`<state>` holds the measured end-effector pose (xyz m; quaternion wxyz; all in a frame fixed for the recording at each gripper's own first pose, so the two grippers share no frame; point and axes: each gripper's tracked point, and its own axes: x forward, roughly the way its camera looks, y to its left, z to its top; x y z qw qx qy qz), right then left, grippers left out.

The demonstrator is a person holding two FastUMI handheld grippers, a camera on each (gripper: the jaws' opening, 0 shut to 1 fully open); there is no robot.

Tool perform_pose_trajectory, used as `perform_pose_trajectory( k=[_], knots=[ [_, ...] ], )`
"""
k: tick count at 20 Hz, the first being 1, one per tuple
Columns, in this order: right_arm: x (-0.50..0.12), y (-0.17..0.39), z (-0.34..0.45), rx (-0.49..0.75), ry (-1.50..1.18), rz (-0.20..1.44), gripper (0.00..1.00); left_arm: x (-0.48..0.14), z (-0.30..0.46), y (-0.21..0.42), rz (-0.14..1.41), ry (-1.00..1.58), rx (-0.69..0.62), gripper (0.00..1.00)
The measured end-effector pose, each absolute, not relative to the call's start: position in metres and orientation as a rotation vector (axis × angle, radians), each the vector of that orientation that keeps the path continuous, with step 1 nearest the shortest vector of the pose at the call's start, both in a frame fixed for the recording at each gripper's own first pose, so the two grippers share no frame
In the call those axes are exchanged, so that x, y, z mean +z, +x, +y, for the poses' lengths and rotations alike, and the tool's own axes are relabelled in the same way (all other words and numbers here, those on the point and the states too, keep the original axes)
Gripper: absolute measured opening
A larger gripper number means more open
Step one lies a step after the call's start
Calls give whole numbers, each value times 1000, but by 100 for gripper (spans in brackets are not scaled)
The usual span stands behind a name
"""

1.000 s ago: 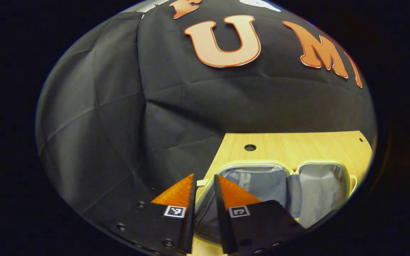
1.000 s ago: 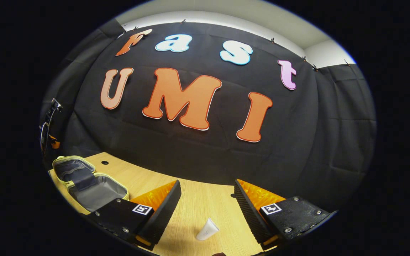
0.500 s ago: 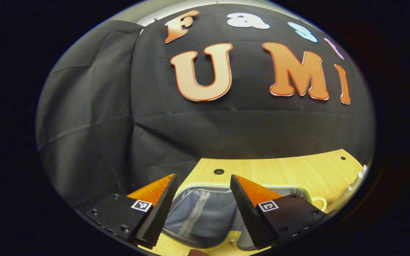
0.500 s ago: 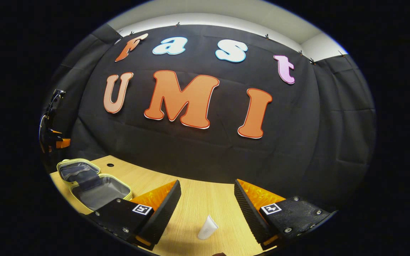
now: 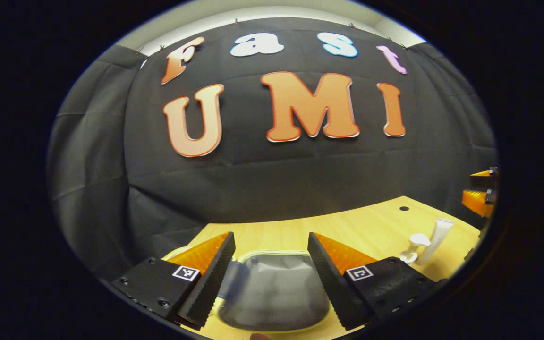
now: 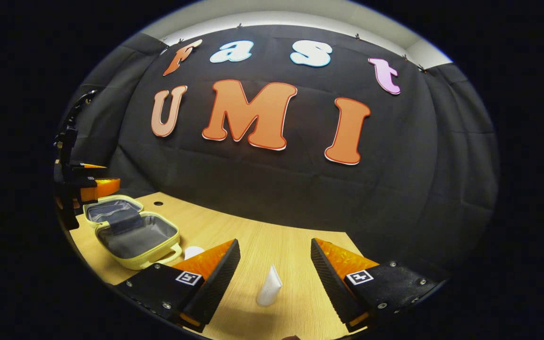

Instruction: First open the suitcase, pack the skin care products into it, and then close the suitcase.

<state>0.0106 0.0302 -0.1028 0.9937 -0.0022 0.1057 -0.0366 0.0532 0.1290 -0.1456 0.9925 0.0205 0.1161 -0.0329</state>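
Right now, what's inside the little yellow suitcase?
The suitcase lies open, and in the right gripper view it shows grey lining and a dark strap across its hinge. No skin care products show inside. The left gripper's fingers cover part of it.

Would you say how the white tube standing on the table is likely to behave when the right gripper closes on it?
The white tube stands upright and tapers upward, so a nudge would probably tip it. It looks small, likely light. Its smooth skin may slip or dent between the right gripper pads.
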Motion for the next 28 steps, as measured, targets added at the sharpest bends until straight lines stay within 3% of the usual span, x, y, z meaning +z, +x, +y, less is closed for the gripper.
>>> perform_pose_trajectory(
  k=[13, 22, 28],
  knots=[
    [-188, 20, 15, 30, 14, 296, 95, -221, -44, 10, 314, 63, -321, 99],
    [-251, 37, 32, 101, 0, 361, 96, -324, -101, 14, 453, 60, -410, 99],
    [-281, 51, 41, 140, 8, 422, 96, -361, -117, 29, 522, 16, -427, 96]
  ],
)
